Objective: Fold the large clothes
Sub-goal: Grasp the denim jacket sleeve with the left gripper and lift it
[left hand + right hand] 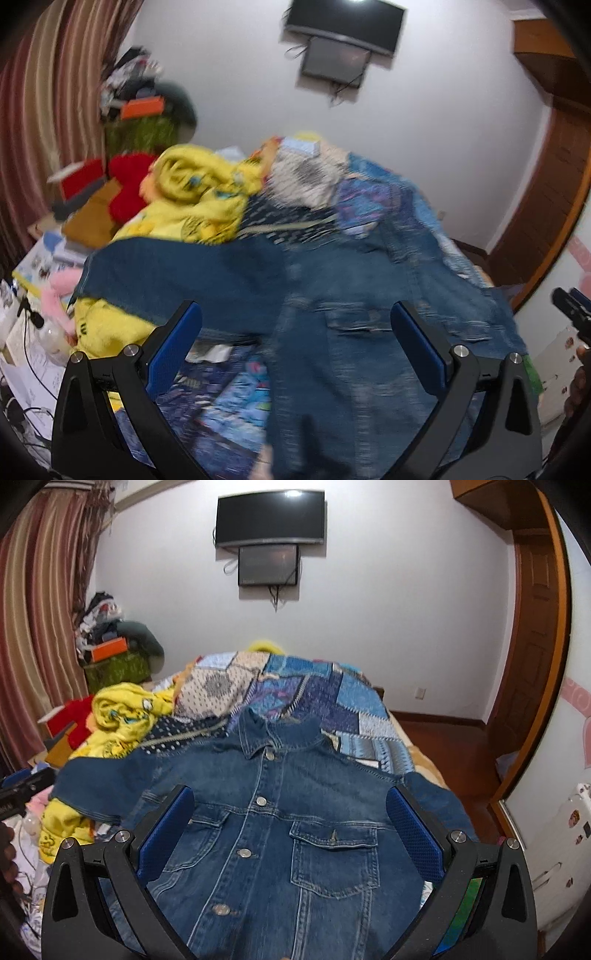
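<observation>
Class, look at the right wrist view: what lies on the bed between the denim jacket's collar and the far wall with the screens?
Beyond the denim jacket, the patchwork quilt covers the bed, with a bit of yellow fabric at its far edge.

right tool (290, 829) spread wide | denim jacket (280, 812) flat, front up

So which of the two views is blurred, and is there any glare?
Left wrist view: motion blur smears the jacket and blanket. Right wrist view: sharp, jacket buttons clear. Both views: lamp glare on the TV top, fisheye bending at the edges.
</observation>
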The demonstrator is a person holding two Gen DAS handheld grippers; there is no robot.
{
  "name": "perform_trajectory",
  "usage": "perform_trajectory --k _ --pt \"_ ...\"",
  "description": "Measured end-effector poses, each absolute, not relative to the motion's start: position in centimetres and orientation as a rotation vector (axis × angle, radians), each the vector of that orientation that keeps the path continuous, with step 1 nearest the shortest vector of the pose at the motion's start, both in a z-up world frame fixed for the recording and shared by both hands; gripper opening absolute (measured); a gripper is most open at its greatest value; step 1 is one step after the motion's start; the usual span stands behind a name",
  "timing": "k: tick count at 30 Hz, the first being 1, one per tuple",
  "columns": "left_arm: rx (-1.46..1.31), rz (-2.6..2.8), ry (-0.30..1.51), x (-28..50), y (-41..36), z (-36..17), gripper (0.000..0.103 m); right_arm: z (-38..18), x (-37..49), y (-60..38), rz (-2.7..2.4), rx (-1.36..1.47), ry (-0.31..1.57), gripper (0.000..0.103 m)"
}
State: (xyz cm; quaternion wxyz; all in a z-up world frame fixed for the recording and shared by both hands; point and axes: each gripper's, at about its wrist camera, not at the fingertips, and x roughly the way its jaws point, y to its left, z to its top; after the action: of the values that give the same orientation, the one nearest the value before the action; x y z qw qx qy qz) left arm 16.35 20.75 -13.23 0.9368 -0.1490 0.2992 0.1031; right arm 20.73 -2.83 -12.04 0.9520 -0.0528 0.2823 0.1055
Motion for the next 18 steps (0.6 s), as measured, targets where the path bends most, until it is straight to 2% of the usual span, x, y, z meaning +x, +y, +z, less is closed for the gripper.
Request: perform_trajectory --k 11,13,15,18 --pt "-0.572 0.255 0.877 20.0 34.7 -25.0 0.103 -16.7 25.2 -3.5 0.163 -0.097 0.75 0.103" --pt "-0.666 0.244 0.899 20.4 36.6 -27.0 0.097 -17.1 25.7 -3.4 0.159 -0.096 0.764 0.103" --pt "-0.736 0.23 0.909 20.9 38.0 -28.6 0.087 -17.4 26.0 -3.4 0.15 -0.101 0.777 0.103" --pt "-0.801 0.241 0.897 21.4 39.6 -30.0 0.086 -17.7 26.8 -3.2 0.145 -0.103 0.79 0.103"
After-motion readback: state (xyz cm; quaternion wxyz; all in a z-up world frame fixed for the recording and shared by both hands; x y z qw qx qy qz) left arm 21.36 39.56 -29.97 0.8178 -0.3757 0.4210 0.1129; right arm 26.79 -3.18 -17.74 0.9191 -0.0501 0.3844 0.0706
